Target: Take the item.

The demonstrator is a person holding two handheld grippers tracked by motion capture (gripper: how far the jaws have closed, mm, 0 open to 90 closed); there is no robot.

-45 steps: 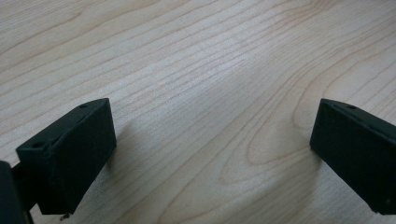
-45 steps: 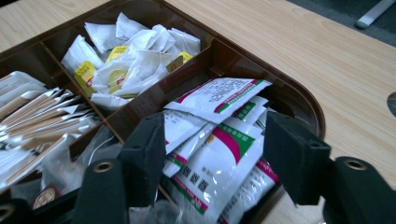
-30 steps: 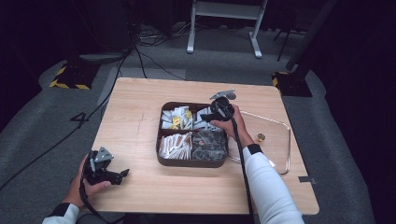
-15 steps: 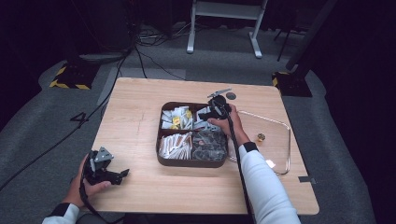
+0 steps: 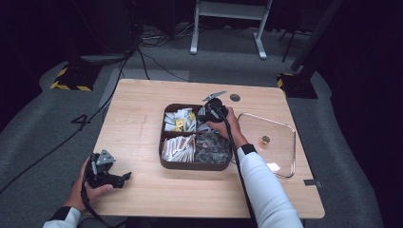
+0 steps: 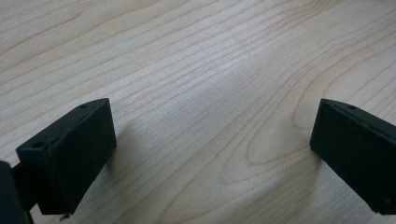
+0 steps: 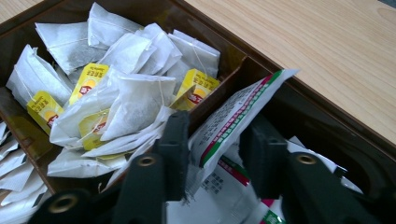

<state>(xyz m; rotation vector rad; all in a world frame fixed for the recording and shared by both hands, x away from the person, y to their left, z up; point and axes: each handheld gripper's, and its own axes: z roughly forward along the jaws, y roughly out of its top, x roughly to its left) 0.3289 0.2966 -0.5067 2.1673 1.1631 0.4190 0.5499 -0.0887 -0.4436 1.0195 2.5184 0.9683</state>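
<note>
Sachet [image 7: 233,116], white with a red and green edge, is standing between the jaws of the right gripper [image 7: 212,154], which we are closing on it over the far right compartment of the brown divided box [image 5: 164,142]; whether both pads are pressing it we cannot tell. Tea bags [image 7: 116,88] are filling the neighbouring compartment. We are resting the left gripper [image 5: 124,177] open on the wooden table [image 5: 142,99], well apart from the box.

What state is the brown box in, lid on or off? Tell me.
Off. The brown box sits open with its compartments exposed, and the clear lid lies flat on the table to its right.
</note>
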